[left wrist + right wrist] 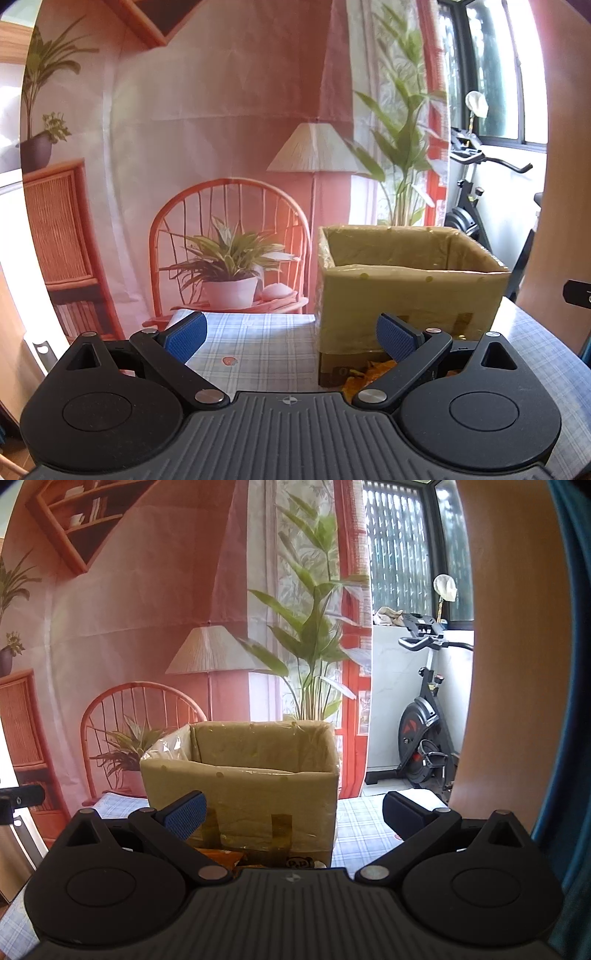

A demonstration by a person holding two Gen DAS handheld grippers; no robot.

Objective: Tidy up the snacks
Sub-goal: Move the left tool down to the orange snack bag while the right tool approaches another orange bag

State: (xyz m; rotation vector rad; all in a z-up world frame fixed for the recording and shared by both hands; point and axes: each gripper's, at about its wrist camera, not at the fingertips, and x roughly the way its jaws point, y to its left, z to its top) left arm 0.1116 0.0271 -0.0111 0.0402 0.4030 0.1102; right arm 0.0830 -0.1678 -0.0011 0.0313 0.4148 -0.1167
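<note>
A: Snacks lay low at six o'clock, orange wrappers (pixel 364 378) against the foot of the tape-wrapped cardboard box (pixel 406 299) on the checked tabletop (pixel 258 347).

B: And each claw?

A: Left claw (pixel 291 338) and right claw (pixel 293 812) were both released, holding nothing. I'd judge dipping lower, squaring on one wrapper, then lifting clear of the rim.
</note>
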